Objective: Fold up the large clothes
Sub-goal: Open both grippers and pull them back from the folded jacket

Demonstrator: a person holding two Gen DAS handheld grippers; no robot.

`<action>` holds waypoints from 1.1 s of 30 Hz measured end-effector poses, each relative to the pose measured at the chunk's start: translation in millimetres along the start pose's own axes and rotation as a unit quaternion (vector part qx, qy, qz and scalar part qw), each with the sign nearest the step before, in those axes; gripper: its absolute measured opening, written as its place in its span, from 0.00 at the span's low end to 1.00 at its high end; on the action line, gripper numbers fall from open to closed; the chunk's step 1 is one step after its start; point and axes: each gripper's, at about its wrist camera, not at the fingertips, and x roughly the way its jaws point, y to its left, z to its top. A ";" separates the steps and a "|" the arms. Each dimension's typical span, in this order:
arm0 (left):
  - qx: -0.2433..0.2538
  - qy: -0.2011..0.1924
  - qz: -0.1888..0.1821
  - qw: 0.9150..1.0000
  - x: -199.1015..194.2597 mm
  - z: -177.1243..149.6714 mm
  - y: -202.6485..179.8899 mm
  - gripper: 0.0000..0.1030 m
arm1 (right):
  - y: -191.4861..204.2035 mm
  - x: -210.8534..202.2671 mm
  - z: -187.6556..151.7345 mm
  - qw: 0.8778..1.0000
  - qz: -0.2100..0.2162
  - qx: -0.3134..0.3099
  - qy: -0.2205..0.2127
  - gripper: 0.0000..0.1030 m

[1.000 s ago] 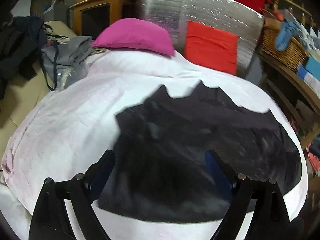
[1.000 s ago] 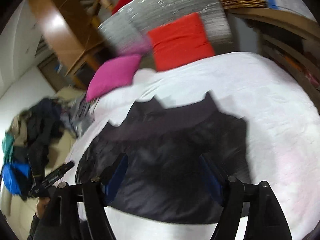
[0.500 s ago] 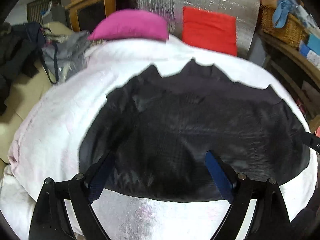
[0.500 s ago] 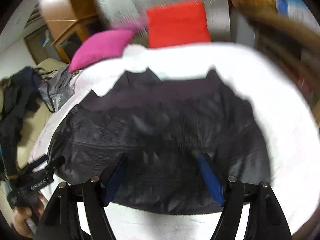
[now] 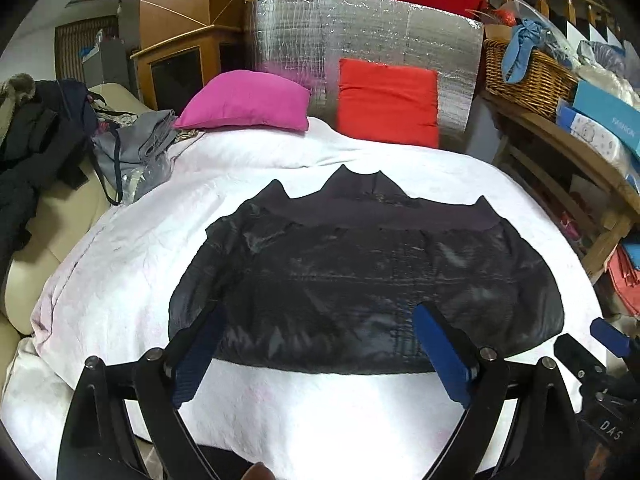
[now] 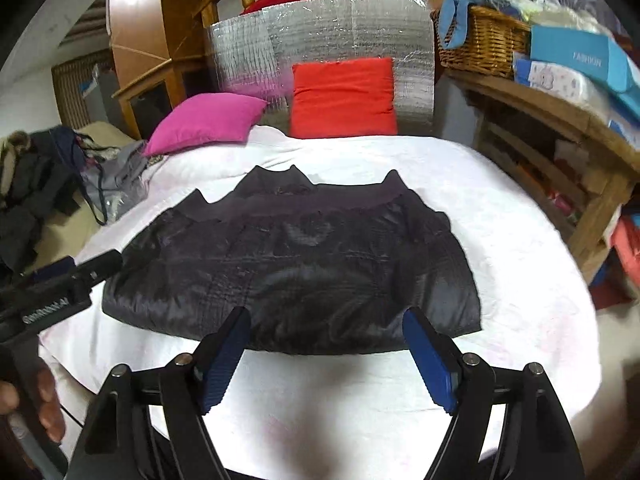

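Note:
A black quilted jacket (image 5: 360, 280) (image 6: 300, 268) lies flat on the white bedspread (image 5: 120, 260) (image 6: 520, 260), folded into a wide band with its dark lining edge at the far side. My left gripper (image 5: 320, 344) hovers over the jacket's near edge, open, with nothing between its blue pads (image 5: 440, 352). My right gripper (image 6: 328, 348) hangs just short of the jacket's near hem. Its jaws are opening and hold nothing. Each gripper shows in the other's view: the right gripper (image 5: 608, 338) at the jacket's right end, the left gripper (image 6: 80, 272) at its left end.
A pink pillow (image 5: 244, 100) and a red cushion (image 5: 386, 106) lean at the bed's head against a silver foil panel (image 5: 360, 32). Grey clothes (image 5: 136, 152) and dark coats (image 5: 36, 140) pile on the left. Wooden shelves with a wicker basket (image 5: 528, 76) stand right. A hand (image 6: 36, 400) shows low left.
Both grippers have drawn back toward the bed's near edge, so the jacket sits farther off and whole in view. Neither gripper has taken hold of anything.

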 end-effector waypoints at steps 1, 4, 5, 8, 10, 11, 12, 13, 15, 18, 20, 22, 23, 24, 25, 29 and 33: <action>-0.001 -0.001 0.004 1.000 -3.2 -1.4 -1.2 0.98 | 0.5 -1.5 -0.4 1.000 0.001 0.001 0.001 0.82; -0.003 -0.007 0.002 1.000 -12.4 -4.7 -2.5 0.99 | 6.4 -8.2 -2.2 1.000 -0.006 -0.002 0.002 0.83; -0.004 -0.006 -0.001 1.000 -15.1 -5.7 -2.9 0.99 | 8.2 -9.6 -3.7 1.000 -0.004 -0.002 0.004 0.83; 0.000 -0.005 -0.003 1.000 -19.1 -7.2 -4.0 0.99 | 13.6 -13.2 -7.8 1.000 0.006 0.004 0.007 0.83; 0.010 -0.008 0.013 1.000 -21.3 -7.8 -6.2 1.00 | 16.4 -14.6 -9.1 1.000 0.006 0.002 0.007 0.83; 0.015 -0.010 0.023 1.000 -22.5 -8.0 -7.6 1.00 | 17.5 -15.2 -9.9 1.000 0.006 0.001 0.007 0.83; 0.019 -0.012 0.029 0.999 -23.6 -8.1 -8.5 1.00 | 18.1 -15.7 -10.3 1.000 0.006 0.000 0.007 0.83; 0.019 -0.012 0.028 0.999 -24.3 -8.2 -8.3 0.99 | 18.5 -16.0 -10.3 1.000 0.005 -0.001 0.007 0.83; 0.012 -0.013 0.022 1.000 -26.1 -7.7 -6.3 0.99 | 19.0 -16.6 -10.0 1.000 0.002 -0.001 0.008 0.83; 0.007 -0.019 0.020 1.000 -29.3 -6.8 -4.1 1.00 | 18.6 -18.7 -9.0 1.000 -0.003 -0.001 0.004 0.83; 0.014 -0.024 0.033 0.999 -30.3 -6.4 -5.8 1.00 | 18.7 -19.5 -8.1 1.000 -0.005 -0.003 0.002 0.83; 0.015 -0.035 0.044 0.998 -32.2 -7.5 -5.7 0.99 | 17.3 -18.8 -6.5 1.000 -0.014 -0.001 -0.001 0.83; 0.014 -0.037 0.046 0.998 -32.5 -8.0 -5.3 1.00 | 16.3 -18.8 -5.5 1.000 -0.016 0.002 0.000 0.83; 0.014 -0.036 0.046 0.998 -32.1 -8.5 -4.9 0.99 | 15.5 -18.8 -5.1 1.000 -0.016 0.004 0.000 0.83; 0.015 -0.035 0.046 0.998 -31.4 -8.7 -4.8 0.99 | 13.7 -19.3 -4.6 1.000 -0.018 0.009 -0.002 0.83; 0.016 -0.032 0.060 0.998 -28.5 -10.5 -6.6 0.99 | 10.6 -20.6 -1.9 1.000 -0.022 0.013 -0.008 0.83; 0.024 -0.030 0.063 0.997 -26.2 -12.0 -11.5 0.99 | 9.1 -20.6 0.1 1.000 -0.023 0.013 -0.010 0.83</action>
